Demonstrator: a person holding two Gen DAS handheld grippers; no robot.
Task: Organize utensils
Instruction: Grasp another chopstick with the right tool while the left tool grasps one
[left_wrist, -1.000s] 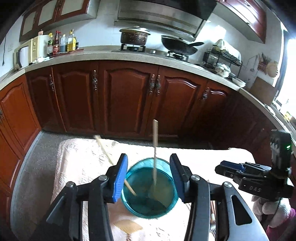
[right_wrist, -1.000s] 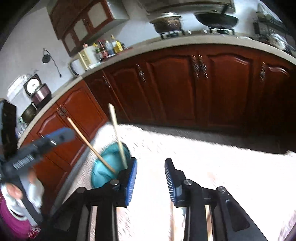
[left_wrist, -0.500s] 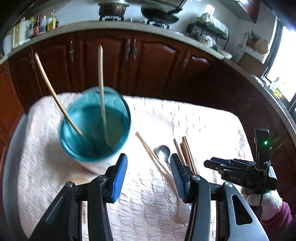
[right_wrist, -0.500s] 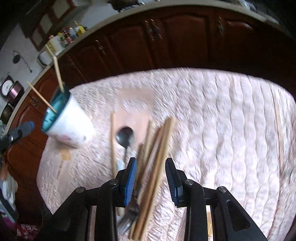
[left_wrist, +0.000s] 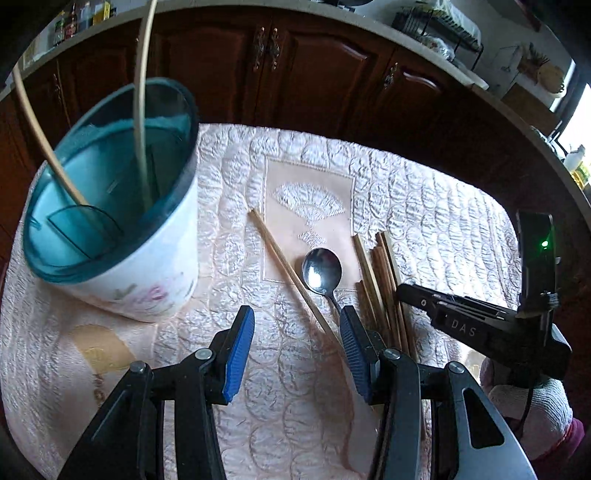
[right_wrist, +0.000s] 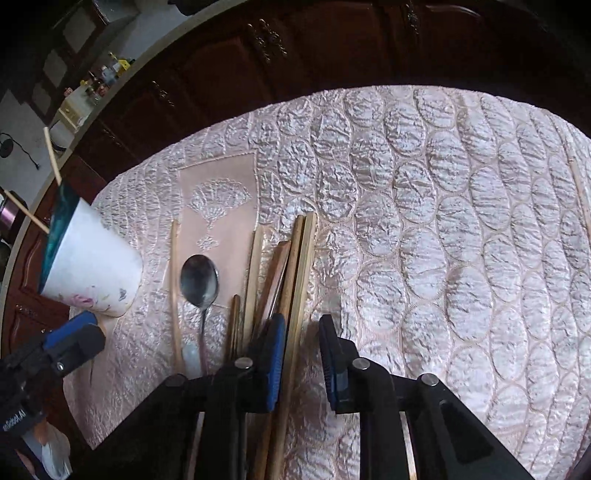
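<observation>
A white cup with a teal rim (left_wrist: 110, 206) stands at the left on the quilted cloth and holds two pale chopsticks (left_wrist: 142, 92). To its right lie a single chopstick (left_wrist: 291, 277), a metal spoon (left_wrist: 321, 273) and a bundle of wooden chopsticks (left_wrist: 384, 280). My left gripper (left_wrist: 295, 321) hovers open over the cloth with nothing gripped, and the single chopstick's near end reaches its right finger. My right gripper (right_wrist: 301, 332) is over the bundle (right_wrist: 295, 266). Its jaws are closing with one chopstick between them against the left pad, and a gap shows at the right pad.
A pink quilted cloth (right_wrist: 443, 221) covers the table. One stray chopstick (right_wrist: 580, 195) lies near its right edge. Dark wooden cabinets (left_wrist: 295, 74) stand close behind the table. A gloved hand (left_wrist: 528, 402) holds the right gripper.
Both grippers have come down and tipped toward the table. The cup has passed from between the left jaws to the upper left. The right jaws have narrowed over the chopstick bundle.
</observation>
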